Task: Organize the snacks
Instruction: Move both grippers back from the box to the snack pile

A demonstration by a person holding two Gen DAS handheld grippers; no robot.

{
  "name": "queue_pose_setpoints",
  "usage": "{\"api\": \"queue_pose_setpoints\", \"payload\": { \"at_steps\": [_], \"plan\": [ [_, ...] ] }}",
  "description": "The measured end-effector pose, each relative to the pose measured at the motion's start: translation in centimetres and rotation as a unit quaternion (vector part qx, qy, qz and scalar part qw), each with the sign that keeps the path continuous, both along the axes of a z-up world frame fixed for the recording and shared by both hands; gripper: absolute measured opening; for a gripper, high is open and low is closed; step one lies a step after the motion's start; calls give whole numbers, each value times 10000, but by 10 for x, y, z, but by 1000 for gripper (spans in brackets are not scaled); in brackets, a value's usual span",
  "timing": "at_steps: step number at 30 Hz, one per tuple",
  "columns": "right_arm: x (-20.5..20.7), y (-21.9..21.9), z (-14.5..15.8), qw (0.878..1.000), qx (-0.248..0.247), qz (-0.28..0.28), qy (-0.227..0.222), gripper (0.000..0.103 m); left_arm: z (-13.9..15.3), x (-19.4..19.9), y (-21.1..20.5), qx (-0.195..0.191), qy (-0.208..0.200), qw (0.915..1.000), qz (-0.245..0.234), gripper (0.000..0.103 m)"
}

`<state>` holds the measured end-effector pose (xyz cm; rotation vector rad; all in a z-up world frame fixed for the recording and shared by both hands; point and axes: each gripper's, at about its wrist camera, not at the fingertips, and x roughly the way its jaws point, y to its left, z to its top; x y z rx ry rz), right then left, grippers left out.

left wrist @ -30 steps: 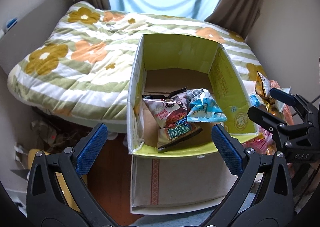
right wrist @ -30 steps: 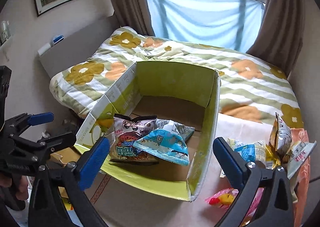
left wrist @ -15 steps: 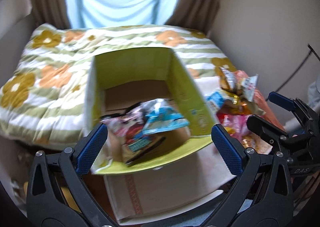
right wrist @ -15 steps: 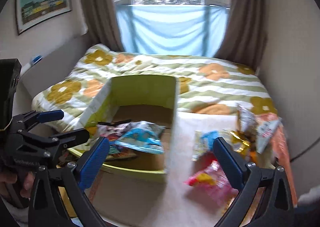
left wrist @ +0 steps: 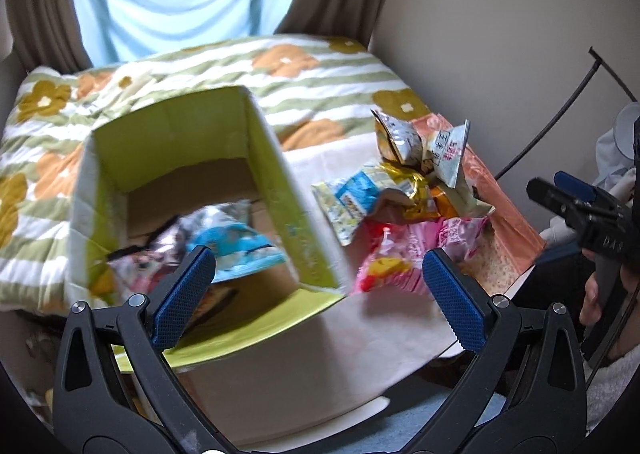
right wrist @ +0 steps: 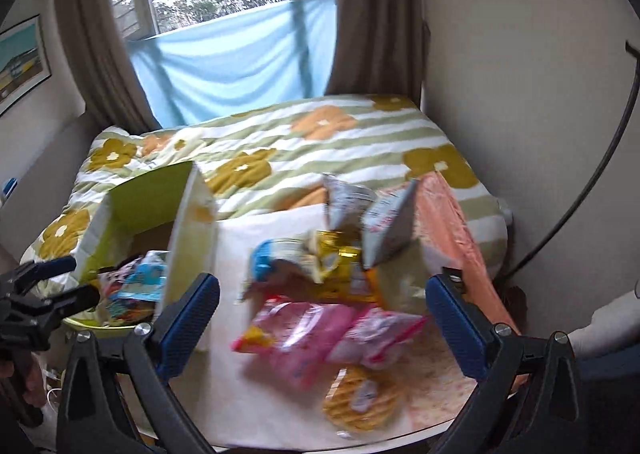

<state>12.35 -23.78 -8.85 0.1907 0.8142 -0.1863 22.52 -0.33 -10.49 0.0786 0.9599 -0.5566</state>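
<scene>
A green-lined cardboard box (left wrist: 276,173) (right wrist: 188,238) stands open on the white table and holds a blue snack bag (left wrist: 236,250) and a dark bag (left wrist: 148,266). A pile of loose snack bags (left wrist: 404,189) (right wrist: 336,266) lies to its right, with pink bags (right wrist: 304,334) and a round waffle pack (right wrist: 362,402) nearest. My left gripper (left wrist: 316,298) is open and empty over the box's near right corner. My right gripper (right wrist: 324,322) is open and empty above the pink bags.
A bed with a floral striped quilt (left wrist: 200,65) (right wrist: 300,141) lies behind the table. The wall (left wrist: 500,33) is close on the right, with a black cable (right wrist: 600,173) along it. An orange cloth (right wrist: 452,230) covers the table's right edge.
Both grippers have swung to the right, from facing the box to facing the loose snack pile. Both stay open and empty.
</scene>
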Motion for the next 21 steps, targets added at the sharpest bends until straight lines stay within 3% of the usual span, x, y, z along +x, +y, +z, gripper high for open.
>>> {"api": "queue_pose_setpoints", "payload": {
  "at_steps": [10,15,21],
  "plan": [
    [42,-85,-30,9972,481,445,356,103,-56,12,-105,223,871,9959,-27,103],
    [77,-112,-56,9910,754,911,625,103,-103,14,-146,793,1344,9878,-16,103],
    [109,-126,-87,9810,1081,1305,940,103,-126,13,-173,1660,1173,9791,12,103]
  ]
}}
